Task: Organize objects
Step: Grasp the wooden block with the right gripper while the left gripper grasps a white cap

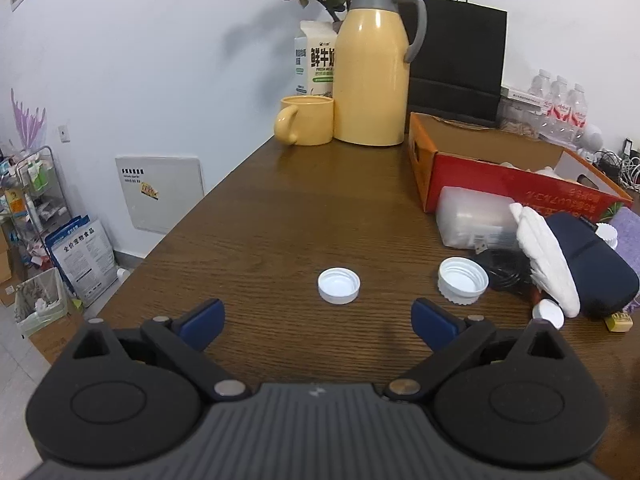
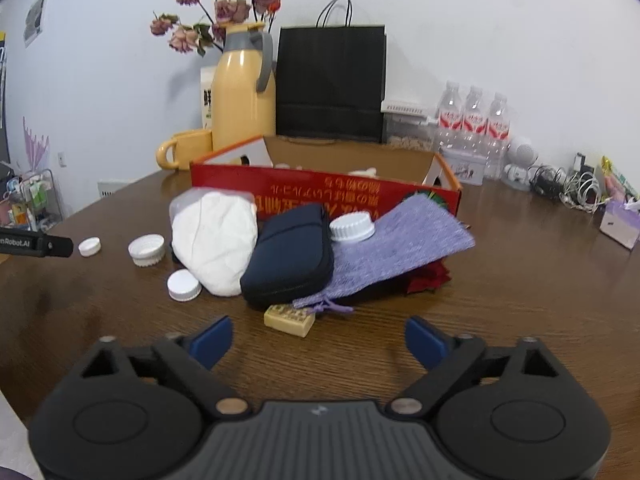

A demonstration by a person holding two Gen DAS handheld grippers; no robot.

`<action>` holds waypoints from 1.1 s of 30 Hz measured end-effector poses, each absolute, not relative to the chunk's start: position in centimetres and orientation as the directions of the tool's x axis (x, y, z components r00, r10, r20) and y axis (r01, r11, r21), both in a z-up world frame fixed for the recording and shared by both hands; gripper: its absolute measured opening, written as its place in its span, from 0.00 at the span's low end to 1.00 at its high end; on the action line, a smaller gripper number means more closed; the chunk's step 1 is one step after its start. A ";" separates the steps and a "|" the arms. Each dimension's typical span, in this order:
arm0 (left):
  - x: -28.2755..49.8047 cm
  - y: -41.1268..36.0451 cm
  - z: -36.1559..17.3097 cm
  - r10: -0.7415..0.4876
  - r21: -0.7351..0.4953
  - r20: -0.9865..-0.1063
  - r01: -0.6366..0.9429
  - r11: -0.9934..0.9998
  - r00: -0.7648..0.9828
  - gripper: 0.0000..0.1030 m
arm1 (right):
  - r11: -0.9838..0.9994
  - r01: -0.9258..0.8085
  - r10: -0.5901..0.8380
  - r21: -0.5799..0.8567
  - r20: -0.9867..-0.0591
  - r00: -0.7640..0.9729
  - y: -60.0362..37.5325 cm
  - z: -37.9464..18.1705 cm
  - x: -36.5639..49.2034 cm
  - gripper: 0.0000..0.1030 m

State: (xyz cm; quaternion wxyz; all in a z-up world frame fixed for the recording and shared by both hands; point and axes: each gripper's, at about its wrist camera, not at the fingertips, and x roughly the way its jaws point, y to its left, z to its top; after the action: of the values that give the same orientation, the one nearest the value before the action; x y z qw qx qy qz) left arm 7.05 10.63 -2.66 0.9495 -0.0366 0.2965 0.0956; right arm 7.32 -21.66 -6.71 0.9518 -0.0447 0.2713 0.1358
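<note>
My left gripper [image 1: 318, 322] is open and empty, just short of a small white cap [image 1: 339, 285] lying open side up on the brown table [image 1: 260, 220]. A larger ribbed white cap [image 1: 463, 281] lies to its right. My right gripper [image 2: 318, 340] is open and empty, facing a pile: a white cloth [image 2: 214, 242], a navy pouch [image 2: 290, 254], a purple knit bag [image 2: 400, 246] with a ribbed white cap [image 2: 352, 227] on it, a flat white cap [image 2: 184, 285] and a small tan block [image 2: 289, 319]. The open red cardboard box [image 2: 320, 190] stands behind the pile.
A yellow thermos [image 1: 374, 68], yellow mug [image 1: 306, 120], milk carton [image 1: 314, 58] and black paper bag [image 1: 460, 60] stand at the table's far end. Water bottles [image 2: 474, 120], cables [image 2: 576, 188] and a tissue box [image 2: 620, 222] sit far right. The table's left edge drops to the floor.
</note>
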 end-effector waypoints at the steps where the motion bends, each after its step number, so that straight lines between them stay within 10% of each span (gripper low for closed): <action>1: 7.1 10.7 -2.6 0.160 -0.015 -0.570 -0.205 0.979 0.806 0.99 | 0.959 -0.284 0.235 -0.008 -0.539 0.809 -21.4 -6.9 7.7 0.82; 12: 7.3 11.2 -2.9 0.154 -0.029 -0.564 -0.206 0.978 0.811 1.00 | 0.964 -0.265 0.226 0.020 -0.588 0.777 -18.7 -8.3 10.5 0.31; 33: 12.1 12.3 -4.6 0.146 0.006 -0.599 -0.178 0.984 0.787 0.79 | 0.965 -0.259 0.239 0.035 -0.521 0.819 -21.0 -6.9 7.6 0.31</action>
State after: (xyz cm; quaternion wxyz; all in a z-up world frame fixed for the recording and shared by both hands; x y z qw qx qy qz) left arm 12.11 12.29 -4.64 0.9450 -0.0253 0.3145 0.0858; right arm 7.62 -20.97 -6.87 0.9536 -0.0184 0.2706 0.1305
